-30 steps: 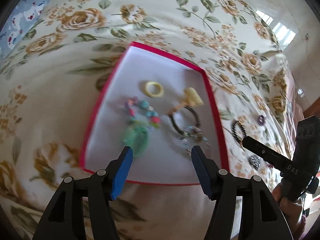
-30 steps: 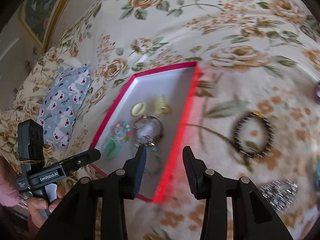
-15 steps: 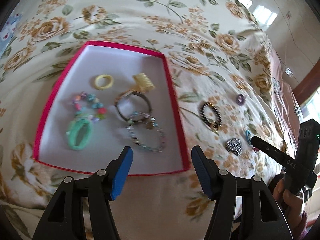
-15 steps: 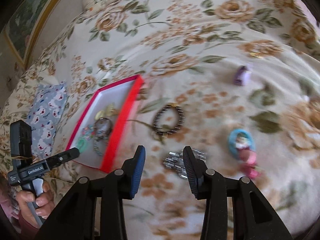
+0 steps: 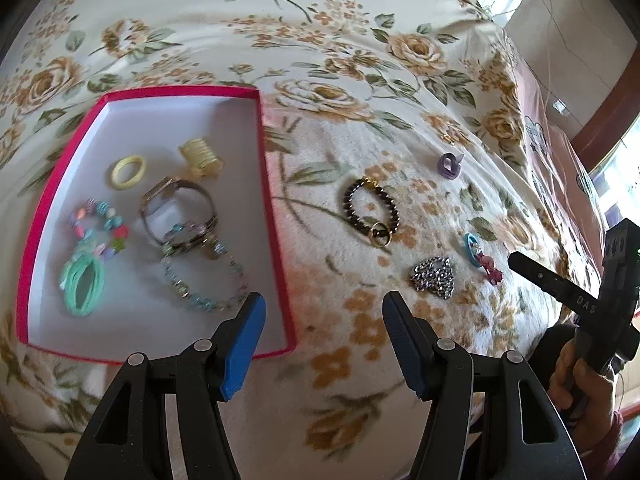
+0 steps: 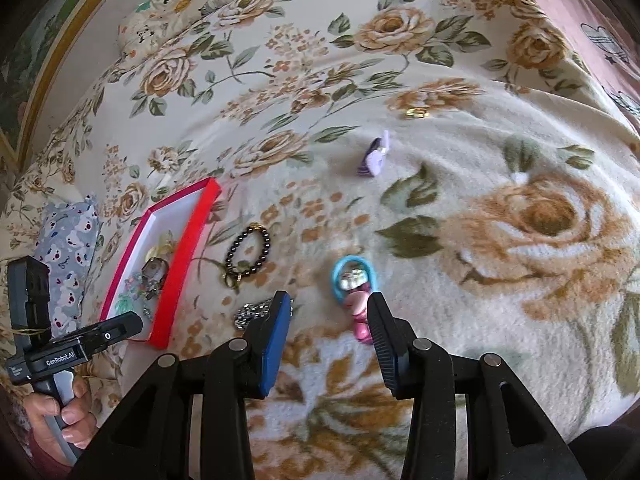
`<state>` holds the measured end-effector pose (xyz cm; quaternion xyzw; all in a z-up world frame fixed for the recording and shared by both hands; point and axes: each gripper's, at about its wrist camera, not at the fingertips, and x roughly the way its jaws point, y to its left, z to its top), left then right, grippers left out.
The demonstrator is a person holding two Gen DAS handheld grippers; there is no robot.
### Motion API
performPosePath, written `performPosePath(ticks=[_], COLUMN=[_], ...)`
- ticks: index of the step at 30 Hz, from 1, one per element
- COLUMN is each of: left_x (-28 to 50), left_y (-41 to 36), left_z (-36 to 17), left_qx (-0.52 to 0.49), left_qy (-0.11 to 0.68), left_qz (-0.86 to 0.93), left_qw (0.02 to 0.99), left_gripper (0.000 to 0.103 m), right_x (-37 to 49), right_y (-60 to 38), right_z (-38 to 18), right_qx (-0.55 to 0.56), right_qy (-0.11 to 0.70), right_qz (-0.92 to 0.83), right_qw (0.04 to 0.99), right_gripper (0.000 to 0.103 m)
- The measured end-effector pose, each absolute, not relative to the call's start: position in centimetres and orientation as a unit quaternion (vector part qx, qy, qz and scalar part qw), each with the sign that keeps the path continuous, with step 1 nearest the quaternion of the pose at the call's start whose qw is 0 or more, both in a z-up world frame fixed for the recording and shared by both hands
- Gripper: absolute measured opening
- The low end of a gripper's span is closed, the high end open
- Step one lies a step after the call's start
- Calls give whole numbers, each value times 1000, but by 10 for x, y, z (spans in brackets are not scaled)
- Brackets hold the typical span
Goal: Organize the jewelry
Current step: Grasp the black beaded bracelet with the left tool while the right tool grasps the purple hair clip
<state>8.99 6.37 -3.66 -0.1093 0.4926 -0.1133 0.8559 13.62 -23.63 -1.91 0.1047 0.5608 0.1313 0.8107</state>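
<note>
A red-rimmed white box [image 5: 276, 216] [image 6: 182, 248] lies on the floral blanket and holds a yellow ring [image 5: 128, 171], a gold clip, a watch [image 5: 180, 212], a bead bracelet and a green band [image 5: 82, 284]. On the blanket to its right lie a dark bead bracelet [image 5: 372, 212] [image 6: 248, 254], a sparkly heart piece [image 5: 434, 277] [image 6: 252, 312], a blue-and-pink clip [image 5: 478, 256] [image 6: 354, 292] and a purple ring [image 5: 450, 165] [image 6: 376, 156]. My left gripper [image 5: 322, 324] is open above the box's right edge. My right gripper [image 6: 328, 320] is open just before the blue-and-pink clip.
A small gold ring [image 6: 416, 112] lies farther back on the blanket. A blue patterned pillow [image 6: 68, 248] sits left of the box. A framed picture [image 6: 44, 40] stands at the far left. The bed edge and floor [image 5: 580, 20] show at the upper right.
Both grippers have swung to the right, away from over the box toward the loose pieces on the blanket. The right gripper now faces the blue-and-pink clip. Both stay open.
</note>
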Motion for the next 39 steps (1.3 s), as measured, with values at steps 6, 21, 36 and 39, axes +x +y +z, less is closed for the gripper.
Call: performPosePath(ticks=[6,21,36,39], left_x=[107,182,253,256], left_y=[53,12,-37,-43], left_z=[-36,-49,-103,-109], left_qx=[-101,-46,30,39], left_qy=[489,505,552,545], left_qz=[-114,-126,-123,-135], left_qw=[859,853,824,826], left_gripper=[61,59,25,11], right_x=[141,203,277,280], right_y=[-244,-246,-239,-240], right_z=[-19,-32,-88,-96], right_qx=[106,127,123,120], right_qy=[560,561,590,593], right_qz=[124,112,71,65], right_qw=[812,810,795,794], right_gripper=[42,42,34,11])
